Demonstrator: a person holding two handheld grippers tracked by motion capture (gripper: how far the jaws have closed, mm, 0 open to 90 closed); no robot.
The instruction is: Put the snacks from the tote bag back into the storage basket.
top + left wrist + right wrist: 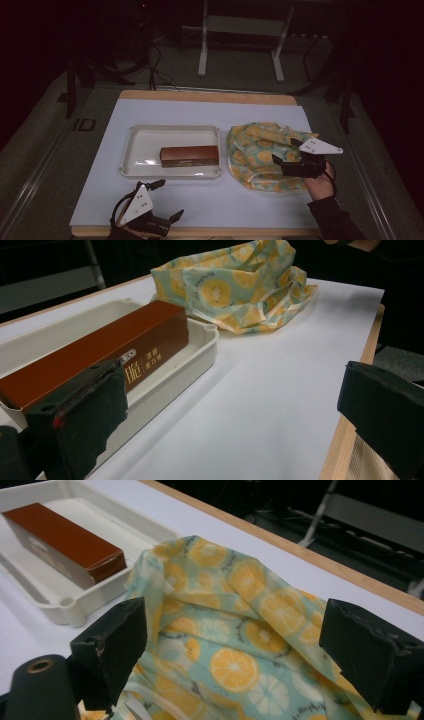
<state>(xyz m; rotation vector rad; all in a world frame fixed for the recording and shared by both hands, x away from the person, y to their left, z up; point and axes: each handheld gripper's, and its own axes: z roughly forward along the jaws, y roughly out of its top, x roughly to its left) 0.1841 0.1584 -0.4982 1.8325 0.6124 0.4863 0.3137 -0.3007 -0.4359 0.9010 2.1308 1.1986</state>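
A brown rectangular box (189,155) lies in a white tray (145,135) on the white mat. To its right lies a crumpled bag (260,150) printed with orange slices on pale green. My right gripper (286,154) hovers over the bag's right side, open, jaws pointing left; the bag (230,645) lies between and beyond its jaws. My left gripper (169,200) rests open near the table's front edge, below the tray's left end. In the left gripper view the box (95,357) and tray (200,347) sit just ahead, the bag (235,285) farther off.
The white mat (210,200) covers a wooden tabletop (205,96). Bare mat stretches in front of the tray and bag. A white metal stand (240,40) and cables sit on the dark floor behind the table.
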